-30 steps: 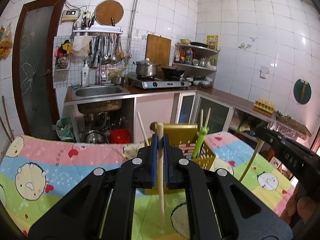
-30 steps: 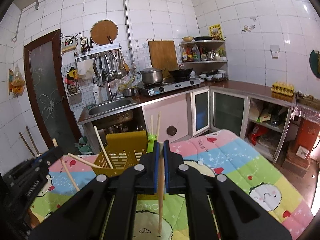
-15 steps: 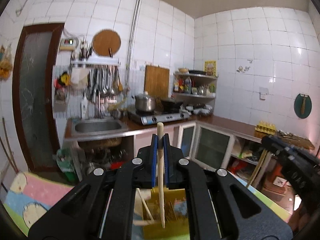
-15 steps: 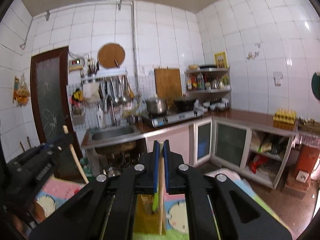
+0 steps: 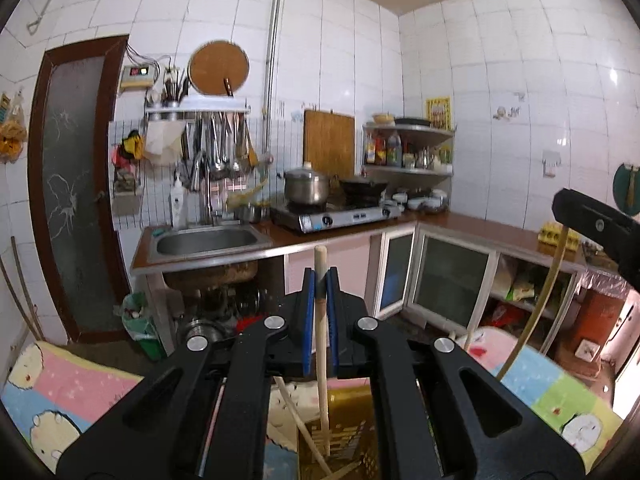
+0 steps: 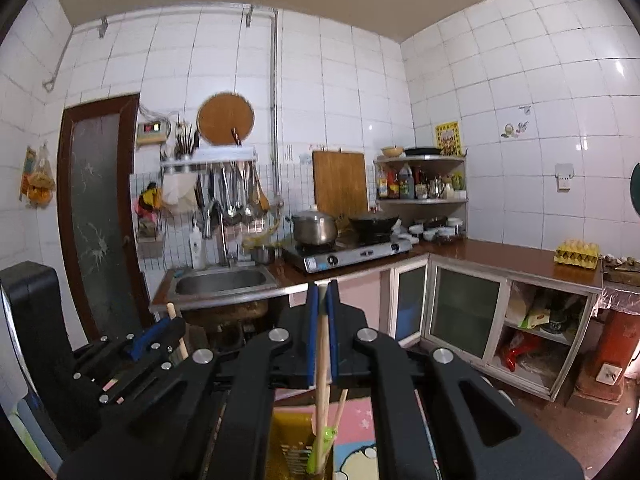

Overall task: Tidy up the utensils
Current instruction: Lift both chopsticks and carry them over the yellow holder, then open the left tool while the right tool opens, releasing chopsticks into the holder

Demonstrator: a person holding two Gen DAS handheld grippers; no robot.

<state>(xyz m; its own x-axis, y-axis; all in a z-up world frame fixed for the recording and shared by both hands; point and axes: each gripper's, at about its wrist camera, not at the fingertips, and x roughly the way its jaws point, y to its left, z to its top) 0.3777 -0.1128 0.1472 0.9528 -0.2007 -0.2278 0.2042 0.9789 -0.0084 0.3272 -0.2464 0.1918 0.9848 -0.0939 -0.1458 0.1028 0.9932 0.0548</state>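
My left gripper [image 5: 320, 280] is shut on a pale wooden chopstick [image 5: 322, 360] held upright, its lower end over the yellow slotted utensil holder [image 5: 340, 432], which holds another chopstick [image 5: 300, 428]. My right gripper [image 6: 322, 292] is shut on a second wooden chopstick [image 6: 322, 368], its lower end inside the same yellow holder [image 6: 292, 444], next to green-topped chopsticks [image 6: 326, 438]. The right gripper shows in the left wrist view [image 5: 596, 232] at the right; the left gripper shows in the right wrist view [image 6: 152, 340] at the left.
The holder stands on a table with a pastel cartoon cloth [image 5: 68, 384]. Beyond are a sink [image 5: 204, 240], a stove with a pot [image 5: 308, 188], hanging utensils [image 5: 220, 152], a glass door [image 5: 72, 184] and counter cabinets [image 6: 464, 312].
Both grippers have risen and tilted up with their chopsticks. The holder has dropped to the bottom edge of both views, and the chopstick tips now hang over or into it.
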